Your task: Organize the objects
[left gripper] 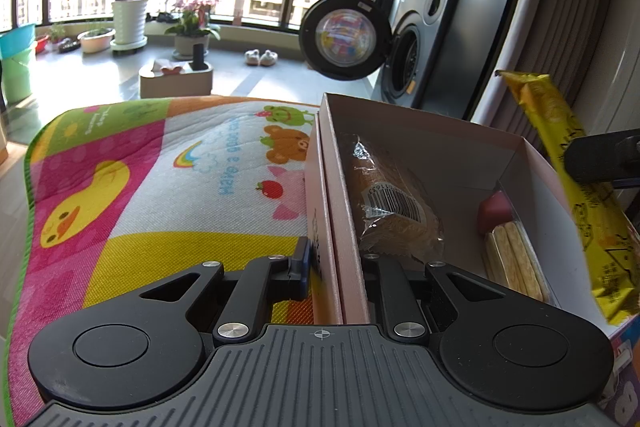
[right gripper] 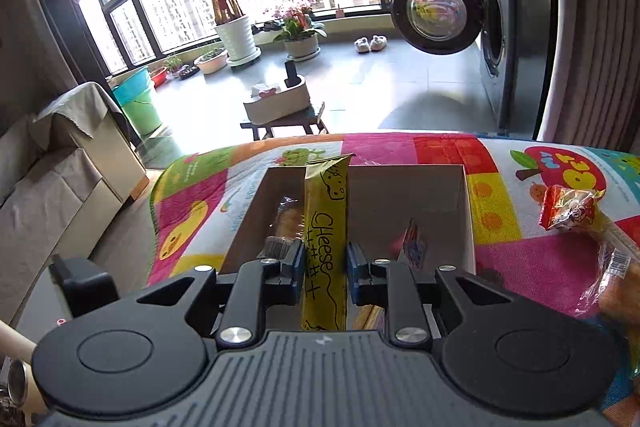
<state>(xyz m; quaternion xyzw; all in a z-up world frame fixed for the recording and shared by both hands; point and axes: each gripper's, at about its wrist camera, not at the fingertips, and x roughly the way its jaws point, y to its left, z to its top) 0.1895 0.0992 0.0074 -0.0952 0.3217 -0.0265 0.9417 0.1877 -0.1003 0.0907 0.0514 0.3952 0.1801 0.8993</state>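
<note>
Overhead, right gripper point(right gripper: 323, 273) clamped long yellow "Cheese" wrapper point(right gripper: 325, 227), tip toward 12 o'clock, above pink cardboard box point(right gripper: 466, 211); left gripper point(left gripper: 334, 267) pinched box wall.

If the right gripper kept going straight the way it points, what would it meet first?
Probably the far wall of the cardboard box. The right gripper, holding the yellow cheese packet, points across the open box, and the packet's tip would likely arrive first. Depth is hard to judge through the fisheye.

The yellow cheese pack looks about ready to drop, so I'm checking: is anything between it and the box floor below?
Nothing visible blocks it. The yellow cheese pack hangs in the right gripper above the box, between the wrapped bread and the biscuit pack.
</note>
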